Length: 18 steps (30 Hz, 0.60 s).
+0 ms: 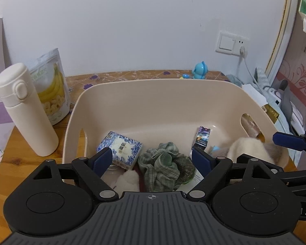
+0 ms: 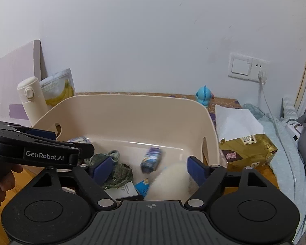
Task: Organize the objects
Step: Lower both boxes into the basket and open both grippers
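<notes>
A beige plastic bin point(image 1: 153, 94) point(image 2: 132, 112) stands on the wooden table. Inside lie a blue-and-white tissue pack point(image 1: 120, 150), a crumpled green plaid cloth point(image 1: 163, 167) point(image 2: 116, 169), a small dark-blue packet point(image 1: 202, 137) point(image 2: 152, 159) and a white fluffy item point(image 1: 248, 149) point(image 2: 171, 181). My left gripper point(image 1: 153, 159) is open and empty above the bin's near side. My right gripper point(image 2: 151, 167) is open over the bin, with the fluffy item between its fingers, not clamped. The right gripper's blue fingertip point(image 1: 287, 140) shows at the right of the left wrist view.
A cream flask point(image 1: 26, 110) point(image 2: 31, 98) and a banana-chip pouch point(image 1: 51, 85) point(image 2: 59, 87) stand left of the bin. A blue toy point(image 1: 200, 70) point(image 2: 204, 96) sits behind it. A gold tissue box point(image 2: 246, 151), cloth and a wall socket point(image 2: 248, 67) are on the right.
</notes>
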Tool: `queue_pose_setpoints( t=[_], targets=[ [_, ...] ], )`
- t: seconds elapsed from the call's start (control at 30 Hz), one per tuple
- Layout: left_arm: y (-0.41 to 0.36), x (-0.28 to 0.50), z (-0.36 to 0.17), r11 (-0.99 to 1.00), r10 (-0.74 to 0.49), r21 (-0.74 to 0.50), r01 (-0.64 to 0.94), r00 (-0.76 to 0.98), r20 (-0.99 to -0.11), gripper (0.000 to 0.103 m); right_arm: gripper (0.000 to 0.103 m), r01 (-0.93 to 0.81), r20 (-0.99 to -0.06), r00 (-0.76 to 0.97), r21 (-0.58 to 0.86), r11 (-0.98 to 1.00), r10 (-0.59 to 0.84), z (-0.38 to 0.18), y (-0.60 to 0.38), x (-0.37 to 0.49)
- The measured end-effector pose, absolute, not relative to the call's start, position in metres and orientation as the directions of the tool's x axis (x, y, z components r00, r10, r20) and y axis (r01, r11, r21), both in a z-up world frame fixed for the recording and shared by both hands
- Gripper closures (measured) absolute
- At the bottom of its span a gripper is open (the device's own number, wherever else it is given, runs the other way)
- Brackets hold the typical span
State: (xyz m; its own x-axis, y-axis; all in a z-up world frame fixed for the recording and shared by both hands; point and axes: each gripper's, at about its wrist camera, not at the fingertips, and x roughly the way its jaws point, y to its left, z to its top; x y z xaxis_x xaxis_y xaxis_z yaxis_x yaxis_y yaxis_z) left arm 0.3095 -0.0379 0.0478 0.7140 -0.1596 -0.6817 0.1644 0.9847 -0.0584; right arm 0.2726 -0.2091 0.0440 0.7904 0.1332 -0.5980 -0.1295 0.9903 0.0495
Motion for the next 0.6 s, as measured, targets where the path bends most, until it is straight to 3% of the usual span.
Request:
queue_pose_setpoints(
  t=[0.6],
  targets=[
    [-0.028,0.246,0.07,0.988,-0.153,-0.074,0.136,0.778,-0.61,0.016,0.008,-0.112,-0.564,0.817,0.047,0.993,0.119,0.055,-0.213,0.225]
  ],
)
